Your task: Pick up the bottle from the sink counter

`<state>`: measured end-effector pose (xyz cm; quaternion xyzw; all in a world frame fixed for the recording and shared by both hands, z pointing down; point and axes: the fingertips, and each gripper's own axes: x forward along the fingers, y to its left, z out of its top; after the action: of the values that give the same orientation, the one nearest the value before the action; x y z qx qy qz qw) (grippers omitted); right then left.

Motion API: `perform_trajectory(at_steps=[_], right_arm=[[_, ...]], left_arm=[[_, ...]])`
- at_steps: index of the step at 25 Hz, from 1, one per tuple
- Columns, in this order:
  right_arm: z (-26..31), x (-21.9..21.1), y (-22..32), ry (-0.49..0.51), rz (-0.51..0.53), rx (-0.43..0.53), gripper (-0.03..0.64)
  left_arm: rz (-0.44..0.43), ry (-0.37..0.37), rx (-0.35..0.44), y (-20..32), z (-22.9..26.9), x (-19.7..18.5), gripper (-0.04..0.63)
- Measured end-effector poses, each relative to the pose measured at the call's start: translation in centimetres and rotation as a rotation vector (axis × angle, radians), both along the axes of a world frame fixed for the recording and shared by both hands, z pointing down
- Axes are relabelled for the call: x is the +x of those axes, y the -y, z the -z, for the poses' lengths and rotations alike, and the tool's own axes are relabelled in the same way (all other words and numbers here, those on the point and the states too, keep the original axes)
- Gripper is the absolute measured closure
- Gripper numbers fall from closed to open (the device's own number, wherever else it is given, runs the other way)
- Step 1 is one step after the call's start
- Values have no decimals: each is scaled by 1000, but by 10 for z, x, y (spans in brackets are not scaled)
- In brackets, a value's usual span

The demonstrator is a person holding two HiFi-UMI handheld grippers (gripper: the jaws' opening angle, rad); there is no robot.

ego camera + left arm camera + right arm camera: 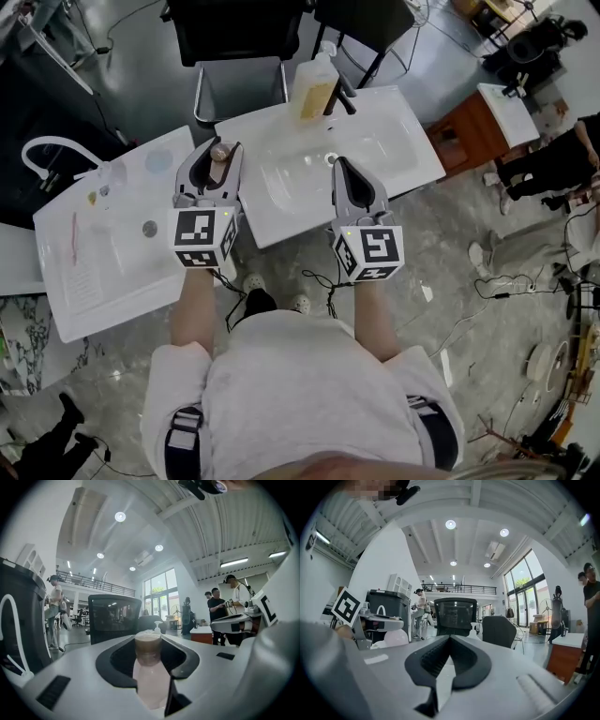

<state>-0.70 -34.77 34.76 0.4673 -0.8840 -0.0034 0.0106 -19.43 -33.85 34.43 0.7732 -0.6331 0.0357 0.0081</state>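
At the far left of the head view, a curved white faucet (52,150) arches over the left sink counter (112,272), a white slab with a small drain. Just right of it, the left gripper (217,167) is clamped on the bottle (220,152), a small pale bottle with a brownish cap. Seen from above, the bottle sits over the gap between that counter and the centre sink (375,155). In the left gripper view the bottle (150,677) stands upright between the two dark pads, its cap rising above them, pinched on both sides. A pump soap dispenser (314,89) with yellow liquid stands at the back rim of the centre sink. Further right, the right gripper (338,167) hovers over the basin's front edge. Its jaws are drawn together at the tips with nothing between them, as the right gripper view shows. A wooden cabinet (469,136) stands beyond the sink's right end, with a bystander (553,164) near it.
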Motion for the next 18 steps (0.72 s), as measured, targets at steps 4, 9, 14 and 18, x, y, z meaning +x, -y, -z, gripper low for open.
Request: perform_trajectory(at_steps=[4,9,14,18], right_arm=[[8,8,-6,12,15,10,606],[15,16,-14,28,31,28,606],[24,21,-26,33,60,51,606],[28,25,-37,30,84,65,606]], left_arm=[[34,4,17,-21,13,3,457],[78,15,33,-46,23,5,457],[131,21,45,-70,30,5,457],[160,20,52,-87,35,8,457]])
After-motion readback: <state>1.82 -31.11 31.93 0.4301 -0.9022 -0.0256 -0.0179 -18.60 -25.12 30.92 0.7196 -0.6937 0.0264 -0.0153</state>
